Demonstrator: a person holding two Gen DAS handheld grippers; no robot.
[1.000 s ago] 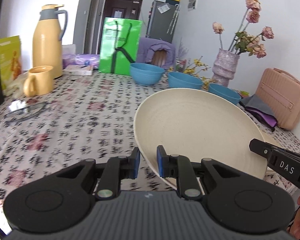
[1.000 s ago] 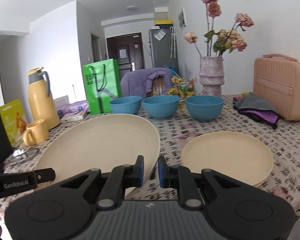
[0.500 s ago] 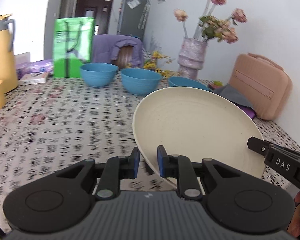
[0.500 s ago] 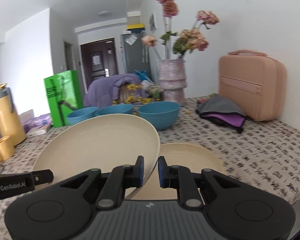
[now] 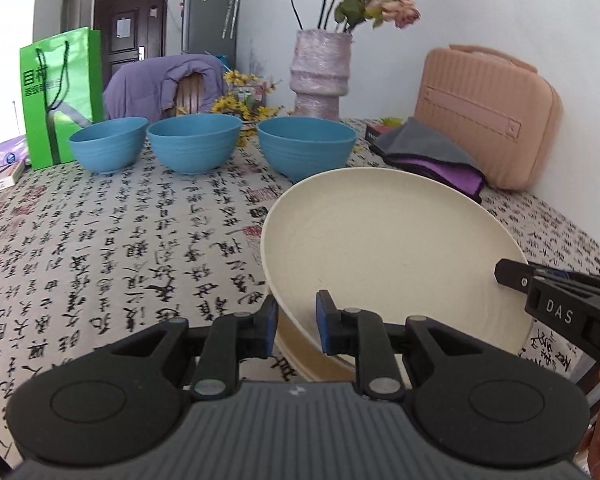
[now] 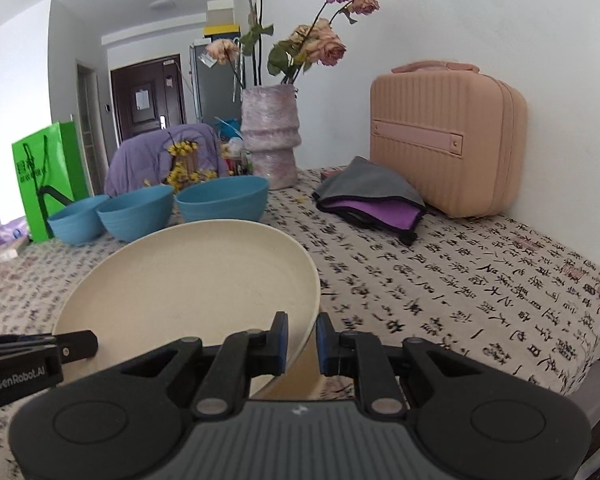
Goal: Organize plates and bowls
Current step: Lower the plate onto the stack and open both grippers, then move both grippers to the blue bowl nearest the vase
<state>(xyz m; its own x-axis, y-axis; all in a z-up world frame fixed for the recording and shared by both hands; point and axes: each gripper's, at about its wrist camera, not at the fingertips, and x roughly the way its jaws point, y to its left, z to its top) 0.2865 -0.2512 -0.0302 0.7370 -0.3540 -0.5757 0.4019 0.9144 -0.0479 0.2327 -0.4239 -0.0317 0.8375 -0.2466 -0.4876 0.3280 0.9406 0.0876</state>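
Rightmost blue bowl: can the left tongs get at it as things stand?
Probably not. The left tongs are shut on the cream plate, which lies between them and the rightmost blue bowl.

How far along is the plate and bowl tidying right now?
Done: nothing looks stacked yet. In hand: the left hand-held gripper and right hand-held gripper both grip the cream plate by opposite rims, tilted above a second cream plate on the table. Left: setting it down onto that one, then the three blue bowls, standing separately in a row.
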